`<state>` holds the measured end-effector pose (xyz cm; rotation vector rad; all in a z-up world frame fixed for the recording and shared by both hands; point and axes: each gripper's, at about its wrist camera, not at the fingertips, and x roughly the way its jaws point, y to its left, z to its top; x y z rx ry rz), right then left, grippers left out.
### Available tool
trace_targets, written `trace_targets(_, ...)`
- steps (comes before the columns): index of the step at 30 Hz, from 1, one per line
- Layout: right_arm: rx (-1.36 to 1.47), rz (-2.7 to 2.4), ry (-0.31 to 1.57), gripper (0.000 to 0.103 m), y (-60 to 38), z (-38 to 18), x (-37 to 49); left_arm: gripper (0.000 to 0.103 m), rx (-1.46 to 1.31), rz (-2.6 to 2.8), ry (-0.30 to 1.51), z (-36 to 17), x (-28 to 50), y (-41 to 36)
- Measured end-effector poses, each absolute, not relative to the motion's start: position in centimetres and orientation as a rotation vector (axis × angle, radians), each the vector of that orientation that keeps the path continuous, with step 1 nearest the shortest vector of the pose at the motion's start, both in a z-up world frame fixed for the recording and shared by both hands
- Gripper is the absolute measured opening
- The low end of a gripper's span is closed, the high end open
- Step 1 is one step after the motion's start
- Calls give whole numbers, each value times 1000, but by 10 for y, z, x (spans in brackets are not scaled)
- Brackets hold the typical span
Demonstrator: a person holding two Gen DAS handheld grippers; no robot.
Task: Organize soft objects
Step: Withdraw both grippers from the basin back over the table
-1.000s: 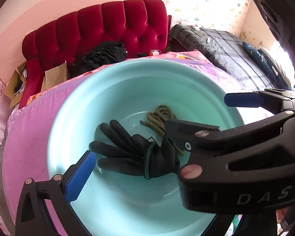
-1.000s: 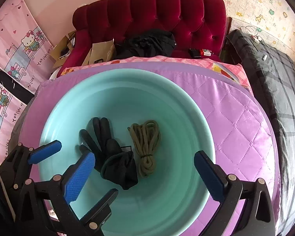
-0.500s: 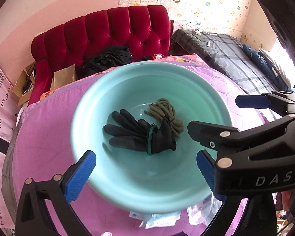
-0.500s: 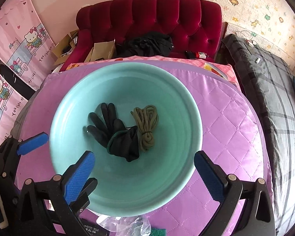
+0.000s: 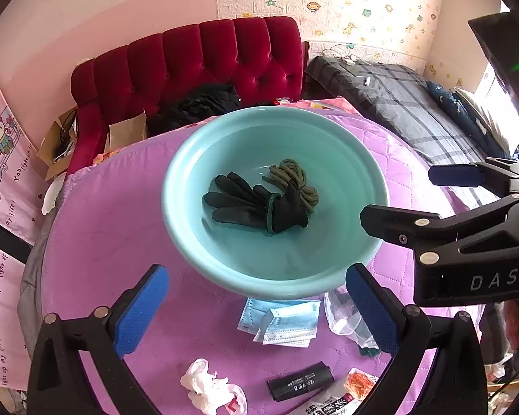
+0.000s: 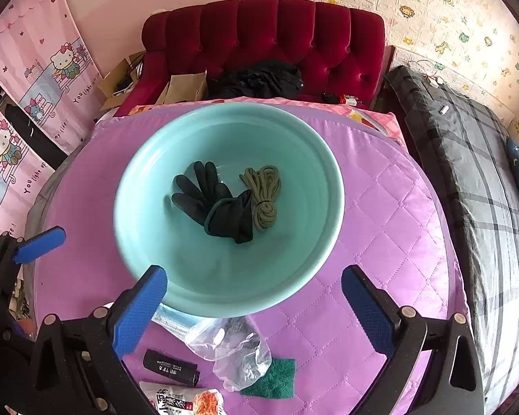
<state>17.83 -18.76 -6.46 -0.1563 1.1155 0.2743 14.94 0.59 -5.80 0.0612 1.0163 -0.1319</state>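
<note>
- Both the left gripper [image 5: 256,314] and right gripper [image 6: 254,311] are spread wide, empty, above the table [image 6: 380,235].
- Black fabric glove [image 6: 214,200] and coiled olive cord [image 6: 263,190] lie touching in the round turquoise basin [image 6: 148,242].
- Risk: the crinkly clear plastic bag [image 6: 235,349] may slip from a pinch, or drag the green scouring pad [image 6: 270,378] along.

A red tufted sofa [image 6: 276,38] fills the top centre, black clothing [image 6: 259,79] heaped on it — pink cartoon posters [image 6: 34,79] hang at upper left, a grey plaid bed [image 6: 467,159] runs down the right, and star-and-animal wallpaper [image 6: 449,10] covers the upper right
</note>
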Motion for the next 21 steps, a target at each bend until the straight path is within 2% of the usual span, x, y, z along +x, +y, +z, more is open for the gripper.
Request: trace_targets(21, -169, 273, 1094, 103, -201, -50, 98, 103, 88, -123, 992, -43, 65, 10)
